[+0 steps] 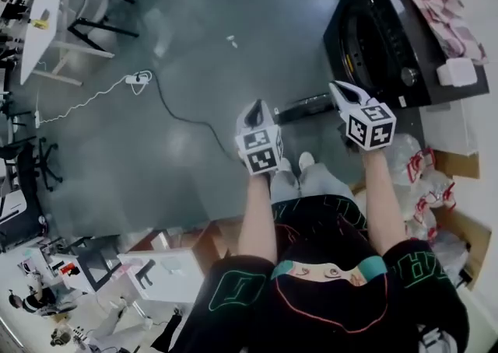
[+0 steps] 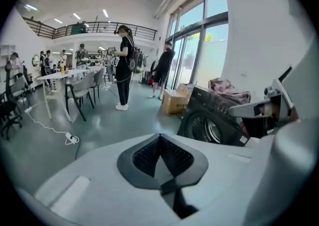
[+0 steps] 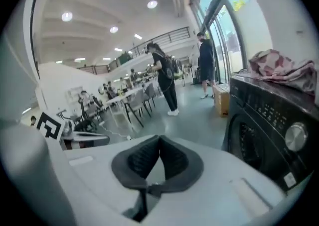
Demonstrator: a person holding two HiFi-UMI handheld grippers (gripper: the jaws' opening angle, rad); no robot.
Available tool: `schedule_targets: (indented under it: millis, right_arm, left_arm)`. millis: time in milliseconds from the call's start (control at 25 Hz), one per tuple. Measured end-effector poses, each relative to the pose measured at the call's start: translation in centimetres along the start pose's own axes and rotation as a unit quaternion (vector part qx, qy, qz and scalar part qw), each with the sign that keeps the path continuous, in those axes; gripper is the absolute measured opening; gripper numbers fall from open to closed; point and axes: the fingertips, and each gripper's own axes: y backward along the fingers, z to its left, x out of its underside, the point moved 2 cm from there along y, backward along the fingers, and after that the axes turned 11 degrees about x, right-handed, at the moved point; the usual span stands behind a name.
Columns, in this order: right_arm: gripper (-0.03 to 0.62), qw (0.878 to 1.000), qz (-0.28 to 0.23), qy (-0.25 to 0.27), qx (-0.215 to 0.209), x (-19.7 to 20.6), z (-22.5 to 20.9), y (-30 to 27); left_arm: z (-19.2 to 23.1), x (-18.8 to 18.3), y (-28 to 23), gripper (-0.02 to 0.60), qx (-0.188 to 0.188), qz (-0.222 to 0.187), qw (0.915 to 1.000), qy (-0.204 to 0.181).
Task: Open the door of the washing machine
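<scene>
a black front-loading washing machine (image 1: 405, 48) stands at the upper right of the head view, its front facing the open grey floor (image 1: 194, 33). its round door (image 1: 359, 44) looks shut, flush with the front. a pink cloth (image 1: 436, 1) and a small white box (image 1: 456, 71) lie on the machine's top. below the machine, clear plastic bags (image 1: 420, 180) are heaped at the person's right.

the right gripper (image 1: 342, 93) hangs just in front of the machine's lower corner, apart from it. its jaws are pressed together with nothing between them. the left gripper (image 1: 254, 110) is farther from the machine, over bare floor, and its jaws are likewise closed and empty. a dark cable runs across the floor to a white power strip (image 1: 138, 78). people stand by tables in the background of both gripper views.

the task seems not yet begun, with no contact on the door. to do this step well, the nearer right gripper would likely need its jaws parted first, then brought to the door's handle. where that handle sits cannot be made out here. once gripped, the pull should follow the door's swing rather than run straight back, so the pads do not slip off.
</scene>
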Motion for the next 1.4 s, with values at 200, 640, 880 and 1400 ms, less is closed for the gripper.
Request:
schedule_targets:
  millis: [200, 640, 880, 1400]
  right_arm:
    - [0.003, 0.994, -0.088, -0.057, -0.014, -8.8, -0.1, 0.7]
    - [0.003, 0.968, -0.250, 0.003, 0.002, -24.1, -3.0, 6.5]
    - [0.003, 0.949, -0.293, 0.116, 0.030, -27.5, -3.0, 8.6]
    - [0.003, 0.937, -0.296, 0.171, 0.064, -28.8, -6.8, 9.9]
  left_arm:
    - [-1.3, -11.8, 0.9, 0.011, 0.001, -0.109, 0.9935, -0.034]
    - [-8.7, -25.3, 4.8, 0.011, -0.038, -0.248, 0.9656, -0.068]
    - [-9.1, -28.6, 6.6, 0.011, -0.087, -0.305, 0.9452, -0.078]
    - [-12.1, -30.2, 3.7, 0.011, -0.109, -0.300, 0.9415, -0.107]
